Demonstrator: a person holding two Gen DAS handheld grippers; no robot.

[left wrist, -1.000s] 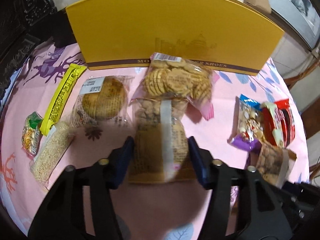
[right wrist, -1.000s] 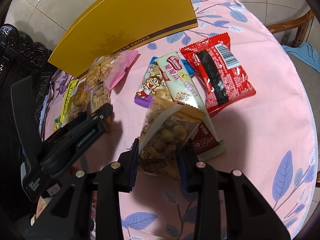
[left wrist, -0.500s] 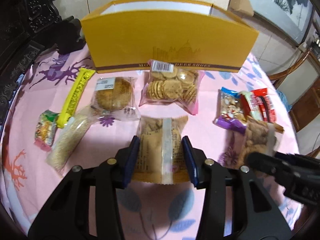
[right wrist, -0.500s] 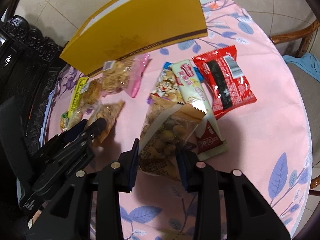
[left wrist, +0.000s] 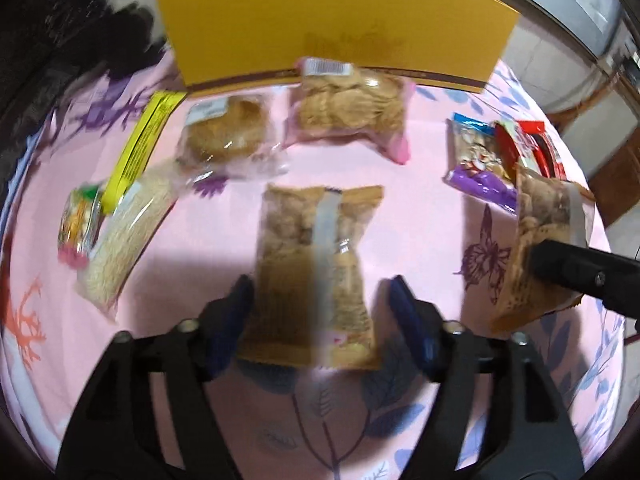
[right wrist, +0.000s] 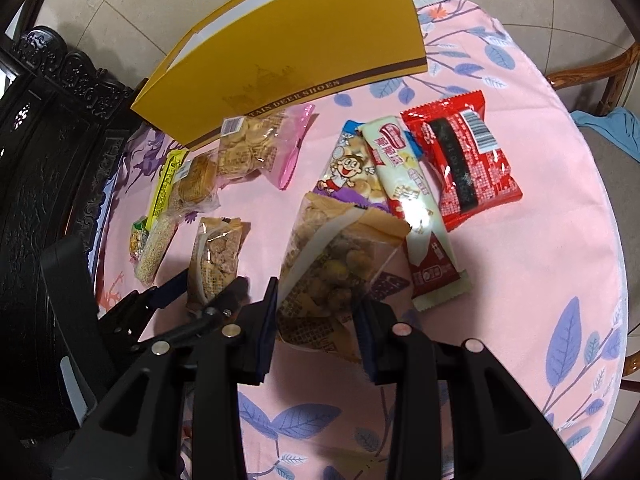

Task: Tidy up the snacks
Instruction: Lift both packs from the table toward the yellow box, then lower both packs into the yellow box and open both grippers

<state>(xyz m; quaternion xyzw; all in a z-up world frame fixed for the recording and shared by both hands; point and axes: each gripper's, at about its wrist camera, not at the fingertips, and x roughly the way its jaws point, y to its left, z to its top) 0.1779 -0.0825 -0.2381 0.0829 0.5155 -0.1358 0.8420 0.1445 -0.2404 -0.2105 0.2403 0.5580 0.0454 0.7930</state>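
Note:
A brown biscuit bag (left wrist: 316, 264) lies on the pink tablecloth (left wrist: 224, 360) between the fingers of my left gripper (left wrist: 320, 308). The jaws are opening, and both blue pads stand clear of the bag's sides. In the right wrist view the same bag (right wrist: 218, 252) and the left gripper (right wrist: 206, 292) appear at the left. My right gripper (right wrist: 318, 320) is shut on a second brown bag of nut snacks (right wrist: 336, 256), held tilted just above the cloth. That bag (left wrist: 548, 216) also shows at the right of the left wrist view.
An open yellow shoe box (left wrist: 332, 28) stands at the far edge. Before it lie a pink-edged cookie bag (left wrist: 352, 108), a wrapped bun (left wrist: 228, 136), a yellow bar (left wrist: 140, 148) and a sesame stick (left wrist: 124, 244). A cartoon packet (right wrist: 348, 168), white wafer bar (right wrist: 404, 184) and red packet (right wrist: 464, 160) lie right.
My left gripper squeezed the biscuit bag, then opened and let it go; the bag now rests on the cloth. The left hand drew back from the box. The right grip is unchanged.

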